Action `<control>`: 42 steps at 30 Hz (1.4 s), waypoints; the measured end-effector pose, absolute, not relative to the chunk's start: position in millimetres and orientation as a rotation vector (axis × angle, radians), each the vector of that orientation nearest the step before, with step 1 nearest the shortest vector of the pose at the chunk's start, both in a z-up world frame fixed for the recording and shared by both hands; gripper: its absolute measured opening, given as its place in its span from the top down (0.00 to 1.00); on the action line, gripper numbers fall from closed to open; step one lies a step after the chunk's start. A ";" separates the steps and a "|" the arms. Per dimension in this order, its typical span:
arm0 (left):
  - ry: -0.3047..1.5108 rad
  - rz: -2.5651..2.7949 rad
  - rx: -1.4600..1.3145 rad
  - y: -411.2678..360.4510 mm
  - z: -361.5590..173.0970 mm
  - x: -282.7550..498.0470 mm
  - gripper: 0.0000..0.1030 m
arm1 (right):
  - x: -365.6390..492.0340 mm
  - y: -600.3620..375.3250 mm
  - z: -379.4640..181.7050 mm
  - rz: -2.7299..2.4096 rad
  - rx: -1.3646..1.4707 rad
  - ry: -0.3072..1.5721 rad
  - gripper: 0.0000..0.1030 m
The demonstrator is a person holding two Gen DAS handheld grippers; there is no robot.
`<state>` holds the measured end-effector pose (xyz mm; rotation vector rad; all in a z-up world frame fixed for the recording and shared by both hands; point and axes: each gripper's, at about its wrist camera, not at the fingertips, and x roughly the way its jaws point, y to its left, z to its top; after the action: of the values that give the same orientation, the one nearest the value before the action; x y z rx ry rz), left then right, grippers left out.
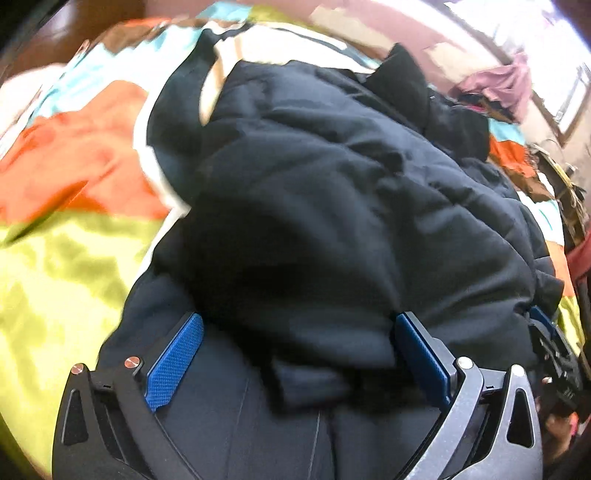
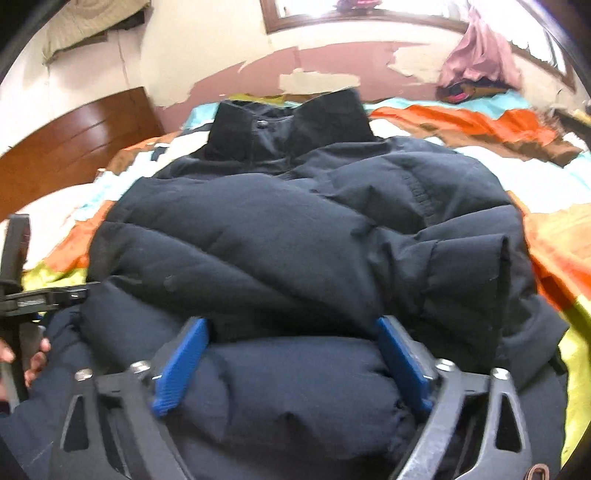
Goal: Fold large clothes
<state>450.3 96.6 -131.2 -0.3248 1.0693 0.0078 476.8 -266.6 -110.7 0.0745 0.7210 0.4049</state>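
Tools [image 1: 299,354] [image 2: 291,354] agape, low over jacket [image 2: 295,229]

The puffy jacket [image 2: 295,229] fills the middle of the bed [image 2: 554,236]. Bare bedspread lies open left and right of the jacket; beyond its collar, the wall [image 2: 221,77] blocks passage.

wall [image 2: 207,48]: cream w/ pink lower band, paint peeling | window [image 2: 332,14]: brown frame, bright daylight; pink cloth [image 2: 480,55] hanging at rt | headboard [image 2: 74,129]: brown wood, left | bedspread [image 2: 461,118]: orange, yellow-green, aqua, white, brown patches
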 end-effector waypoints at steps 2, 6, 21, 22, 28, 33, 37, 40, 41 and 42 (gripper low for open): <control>1.169 0.012 -0.358 101.1 -125.7 446.2 0.02 | 472.9 -267.0 -105.0 0.424 0.047 0.767 0.00; 1.360 0.005 -0.352 109.6 -103.1 448.1 0.02 | 471.7 -259.0 -91.4 0.487 -0.166 0.921 0.00; 0.953 -0.181 0.040 49.2 10.2 626.4 0.02 | 611.9 -286.6 6.3 0.242 -0.041 0.688 0.00; 0.912 -0.168 0.051 45.6 11.5 642.3 0.02 | 628.4 -286.5 8.6 0.222 -0.005 0.677 0.00; 0.819 -0.099 -0.024 41.9 -3.1 712.6 0.02 | 722.7 -283.5 16.6 0.180 0.222 0.619 0.02; 0.809 -0.054 -0.027 40.5 -16.0 736.6 0.03 | 769.2 -278.0 7.4 0.152 0.292 0.649 0.16; 0.836 -0.045 -0.040 39.1 -26.1 746.2 0.47 | 781.6 -278.7 -16.7 0.151 0.348 0.726 0.59; 0.876 -0.094 -0.113 45.5 -30.8 743.2 0.85 | 770.1 -283.5 -18.9 0.184 0.379 0.702 0.71; 0.861 -0.095 -0.131 48.0 -28.0 737.4 0.88 | 765.3 -282.8 -16.8 0.191 0.363 0.695 0.73; 0.852 -0.104 -0.140 49.2 -24.2 730.5 0.90 | 758.8 -282.7 -13.7 0.204 0.342 0.693 0.79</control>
<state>730.5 49.2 -24.2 -0.1404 0.8521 -0.1036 758.8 -282.7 -13.7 0.3421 0.6928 0.2042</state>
